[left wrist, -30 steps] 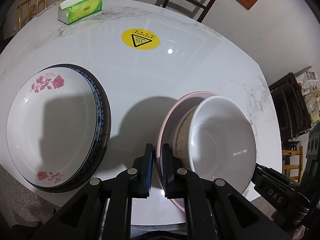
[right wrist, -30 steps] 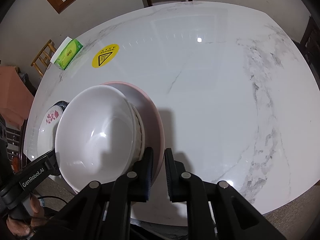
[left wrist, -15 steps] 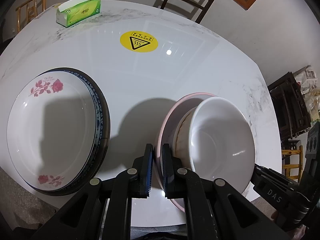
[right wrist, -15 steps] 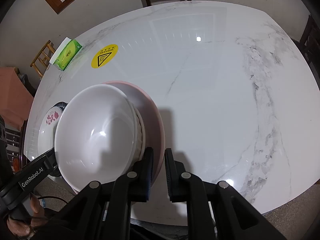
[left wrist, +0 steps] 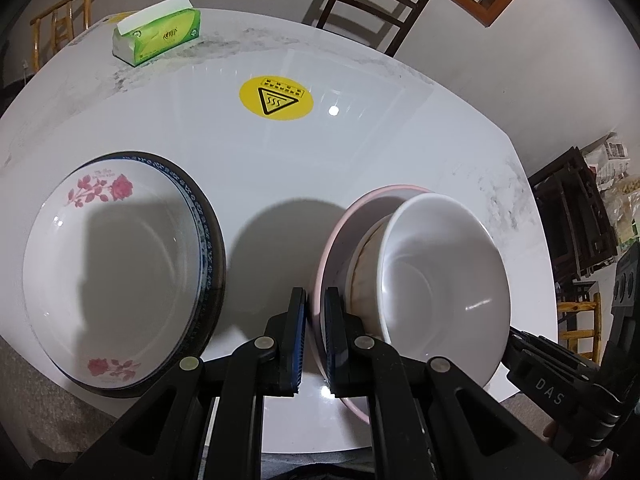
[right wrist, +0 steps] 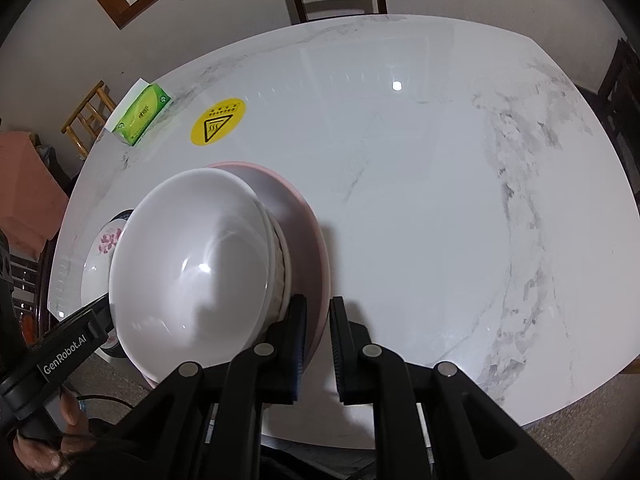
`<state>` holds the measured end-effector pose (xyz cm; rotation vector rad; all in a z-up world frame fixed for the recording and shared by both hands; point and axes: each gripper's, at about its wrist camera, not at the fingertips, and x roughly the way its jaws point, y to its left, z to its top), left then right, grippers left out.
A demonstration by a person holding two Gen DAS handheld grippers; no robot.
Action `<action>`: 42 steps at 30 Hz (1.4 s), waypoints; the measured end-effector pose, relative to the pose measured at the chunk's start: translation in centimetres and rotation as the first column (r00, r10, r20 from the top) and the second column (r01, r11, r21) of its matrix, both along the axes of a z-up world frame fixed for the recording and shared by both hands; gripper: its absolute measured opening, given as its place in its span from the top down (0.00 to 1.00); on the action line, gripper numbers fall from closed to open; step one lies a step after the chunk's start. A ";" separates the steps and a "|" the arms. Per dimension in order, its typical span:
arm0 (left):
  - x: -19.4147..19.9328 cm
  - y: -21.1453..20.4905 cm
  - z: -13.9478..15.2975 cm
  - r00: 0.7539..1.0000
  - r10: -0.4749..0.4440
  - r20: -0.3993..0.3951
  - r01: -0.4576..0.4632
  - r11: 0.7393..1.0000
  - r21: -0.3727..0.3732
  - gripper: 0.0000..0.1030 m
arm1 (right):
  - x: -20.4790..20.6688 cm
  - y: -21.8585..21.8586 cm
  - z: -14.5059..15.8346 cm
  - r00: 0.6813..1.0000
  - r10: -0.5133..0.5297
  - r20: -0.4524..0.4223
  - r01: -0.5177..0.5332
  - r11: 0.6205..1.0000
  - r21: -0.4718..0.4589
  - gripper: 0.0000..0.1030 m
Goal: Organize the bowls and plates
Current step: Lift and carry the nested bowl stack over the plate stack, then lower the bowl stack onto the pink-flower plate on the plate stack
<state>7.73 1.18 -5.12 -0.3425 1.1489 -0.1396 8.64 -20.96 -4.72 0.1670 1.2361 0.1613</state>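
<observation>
So right now I've got both claws on the same pink plate (left wrist: 340, 232), one per side, because it's carrying a stack of bowls and one pinch on the rim would let it tip. My left gripper (left wrist: 315, 332), bottom centre of the left view, is squeezed onto the plate's left rim, pads either side of the edge. My right gripper (right wrist: 318, 336), bottom centre of the right view, straddles the opposite rim, its left pad pressed on, but there's a visible gap at the right pad, so I can't tell whether it's really clamped. The white bowl (left wrist: 444, 280) sits nested on another bowl inside the plate, mouth facing up, leaning slightly; plate's round, so no long axis. Left of that, mid-left in the left view, is the rose plate (left wrist: 108, 264) stacked on a blue-rimmed one (left wrist: 208, 236), flat on the marble table (right wrist: 440, 200). Further back, a yellow sticker (left wrist: 276, 97), then the green tissue box (left wrist: 158, 36) upper left.
</observation>
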 end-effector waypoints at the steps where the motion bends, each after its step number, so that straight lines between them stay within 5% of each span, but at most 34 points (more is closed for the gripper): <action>1: 0.0 0.2 0.2 1.000 0.002 0.002 -0.002 1.000 -0.002 0.95 | 0.1 0.2 0.2 1.000 0.002 0.001 -0.002 1.000 0.001 0.88; 42: -2.8 14.1 4.8 0.972 0.226 0.070 -0.229 0.973 0.038 0.95 | 2.2 15.3 4.4 0.961 0.272 0.051 -0.273 0.962 0.009 0.88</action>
